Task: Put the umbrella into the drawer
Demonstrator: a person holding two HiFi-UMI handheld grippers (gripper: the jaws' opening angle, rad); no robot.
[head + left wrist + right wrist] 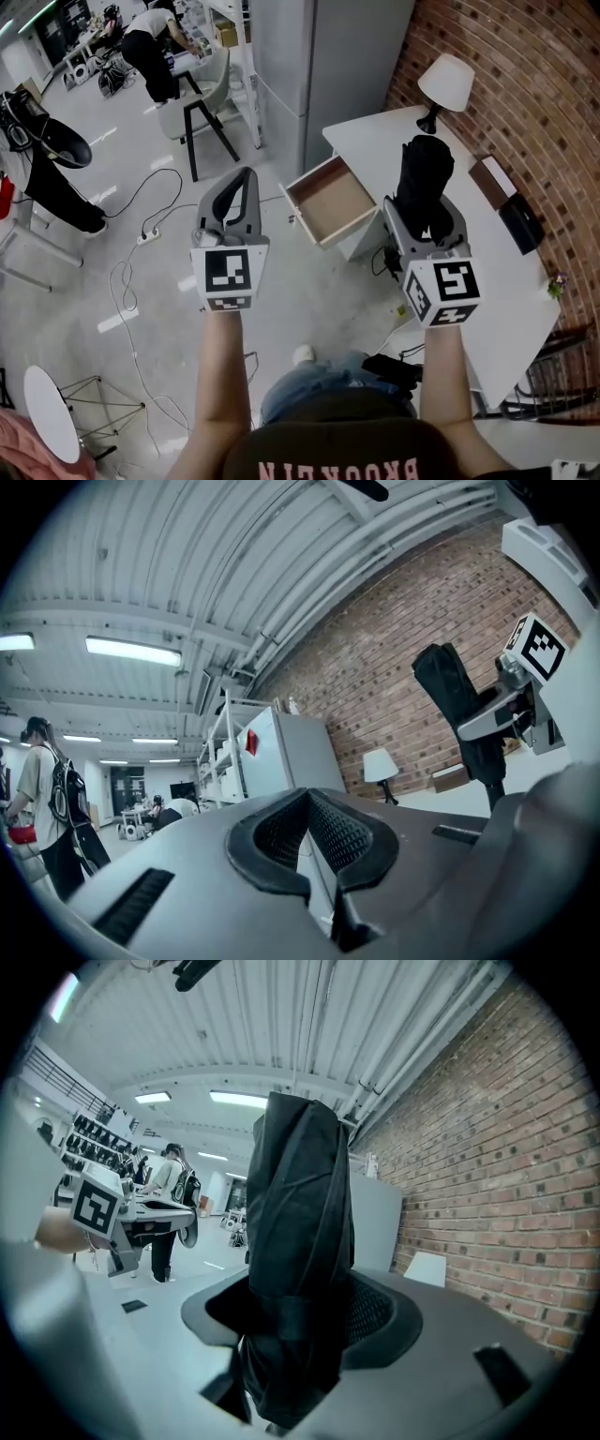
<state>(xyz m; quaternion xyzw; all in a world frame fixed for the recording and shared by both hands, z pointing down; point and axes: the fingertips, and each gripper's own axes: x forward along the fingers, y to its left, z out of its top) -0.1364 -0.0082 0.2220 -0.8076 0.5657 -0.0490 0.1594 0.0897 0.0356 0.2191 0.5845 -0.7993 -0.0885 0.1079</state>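
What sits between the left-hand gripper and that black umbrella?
In the head view, the open, empty drawer lies between the left gripper and the umbrella.

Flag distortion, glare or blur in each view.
Head view: evenly lit, sharp, mild wide-angle bowing at the edges. Left gripper view: heavy fisheye with black corners; the ceiling strip light clips to white. Right gripper view: same fisheye; the black folded fabric umbrella fills the centre, dark against the bright ceiling.
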